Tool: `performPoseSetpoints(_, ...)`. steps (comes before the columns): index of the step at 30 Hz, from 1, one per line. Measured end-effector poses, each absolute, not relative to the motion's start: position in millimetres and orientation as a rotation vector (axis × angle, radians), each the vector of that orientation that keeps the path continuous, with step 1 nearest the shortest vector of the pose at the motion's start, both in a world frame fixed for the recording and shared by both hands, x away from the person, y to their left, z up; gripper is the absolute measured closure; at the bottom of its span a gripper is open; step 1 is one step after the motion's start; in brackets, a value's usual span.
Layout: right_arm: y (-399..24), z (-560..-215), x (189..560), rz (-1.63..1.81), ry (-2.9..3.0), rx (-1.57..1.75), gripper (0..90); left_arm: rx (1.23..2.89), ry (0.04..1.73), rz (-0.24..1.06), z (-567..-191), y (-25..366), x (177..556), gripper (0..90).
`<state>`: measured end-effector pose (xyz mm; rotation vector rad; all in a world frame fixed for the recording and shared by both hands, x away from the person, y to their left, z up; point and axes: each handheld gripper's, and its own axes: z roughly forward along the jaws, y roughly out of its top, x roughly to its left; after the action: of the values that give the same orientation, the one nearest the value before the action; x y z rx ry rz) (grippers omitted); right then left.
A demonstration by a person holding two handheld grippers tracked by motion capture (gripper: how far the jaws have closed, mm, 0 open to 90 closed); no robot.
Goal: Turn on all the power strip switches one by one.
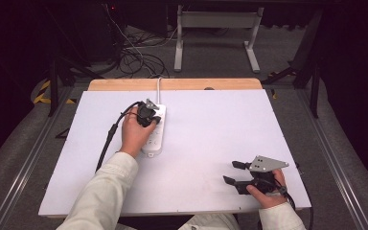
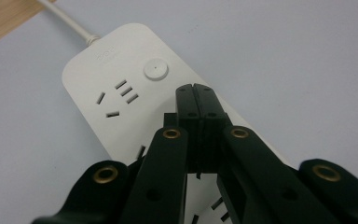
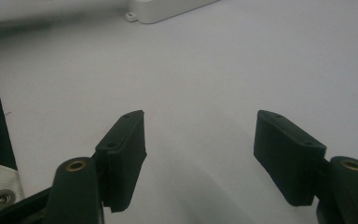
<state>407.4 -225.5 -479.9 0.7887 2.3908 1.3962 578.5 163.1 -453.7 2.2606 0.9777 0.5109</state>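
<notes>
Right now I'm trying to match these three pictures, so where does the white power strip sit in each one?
High view: the power strip lies left of centre on the white table, under the left claw.
Left gripper view: it runs from upper left to lower right, beneath the shut claw.
Right gripper view: one corner at the top edge, beyond the open right claw.
Shared landmark: the white table.
</notes>
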Motion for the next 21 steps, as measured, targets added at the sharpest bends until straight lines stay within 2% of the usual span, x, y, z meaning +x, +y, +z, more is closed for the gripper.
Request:
performPoseSetpoints(16, -225.8, -480.5, 407.7, 1.394, 2.395, 0.789, 35.0, 2.239, 0.988, 0.468, -456.9, 162.6, 579.0, 90.0)
performPoseSetpoints(21, -225.6, -480.7, 407.6, 1.395, 2.398, 0.789, 35.0, 2.252, 0.976, 0.519, -455.5, 160.7, 577.6, 90.0)
